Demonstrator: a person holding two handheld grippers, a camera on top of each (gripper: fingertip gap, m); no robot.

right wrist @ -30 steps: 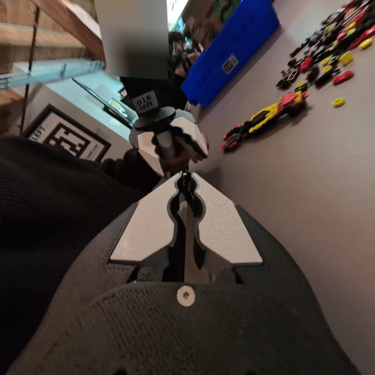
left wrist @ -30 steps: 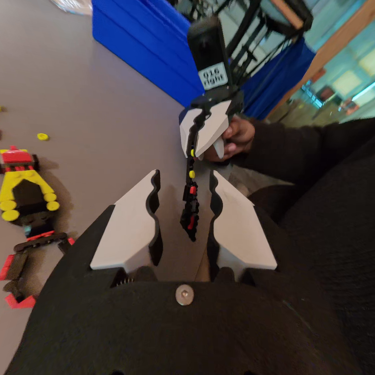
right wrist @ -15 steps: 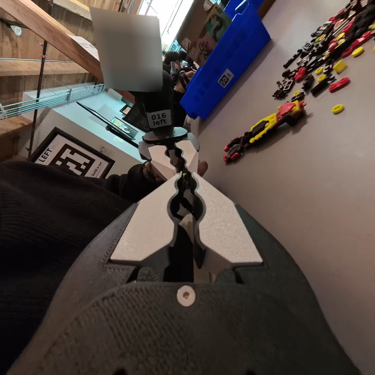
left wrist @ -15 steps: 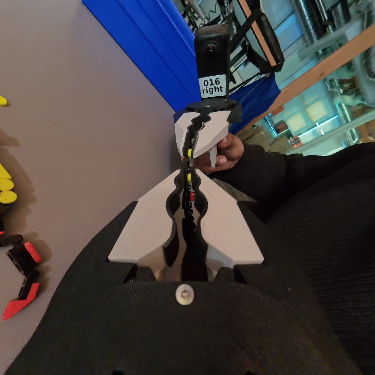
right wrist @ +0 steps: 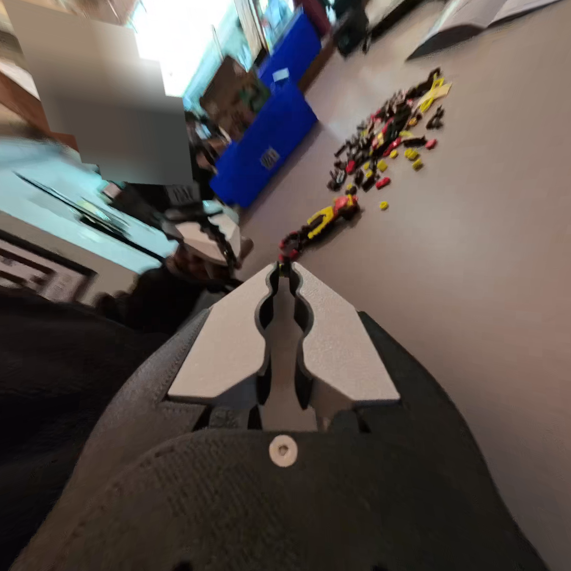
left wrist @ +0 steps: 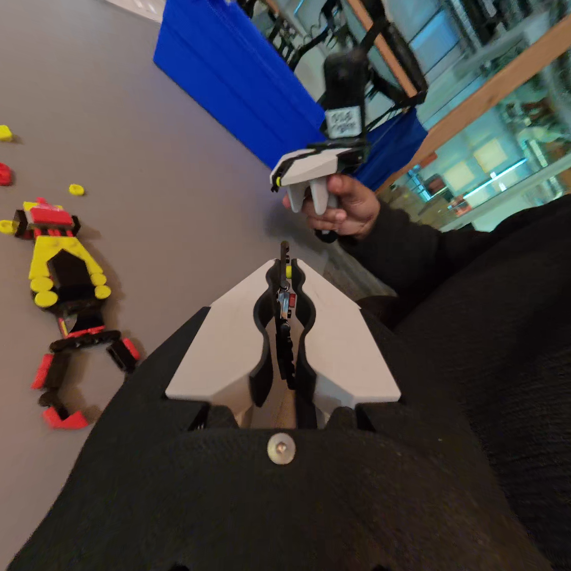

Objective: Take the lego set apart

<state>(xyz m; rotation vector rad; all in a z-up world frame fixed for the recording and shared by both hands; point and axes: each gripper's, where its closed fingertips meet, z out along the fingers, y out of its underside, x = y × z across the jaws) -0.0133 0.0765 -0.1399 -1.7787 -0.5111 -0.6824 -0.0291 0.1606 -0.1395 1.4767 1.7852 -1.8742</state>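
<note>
Pinching a black lego strip [left wrist: 285, 327] in my left claw [left wrist: 283, 262], my right claw [right wrist: 284, 266] apart, clamped on a small yellow piece [right wrist: 281, 268], remaining lego model [left wrist: 65, 278] on the counter [left wrist: 173, 173], near its edge.

A grey worktop [left wrist: 160, 173] carried a blue bin [left wrist: 234, 80] at about one o'clock; a framed black-and-white picture [right wrist: 40, 278] stood at nine o'clock.

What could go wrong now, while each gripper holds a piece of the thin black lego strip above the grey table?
1. The right gripper pinches a tiny black and yellow piece only at its very tips; it may slip and fall onto the grey table.
2. The long black lego strip in the left gripper sits edge-on between the fingers; it could twist loose.
</note>
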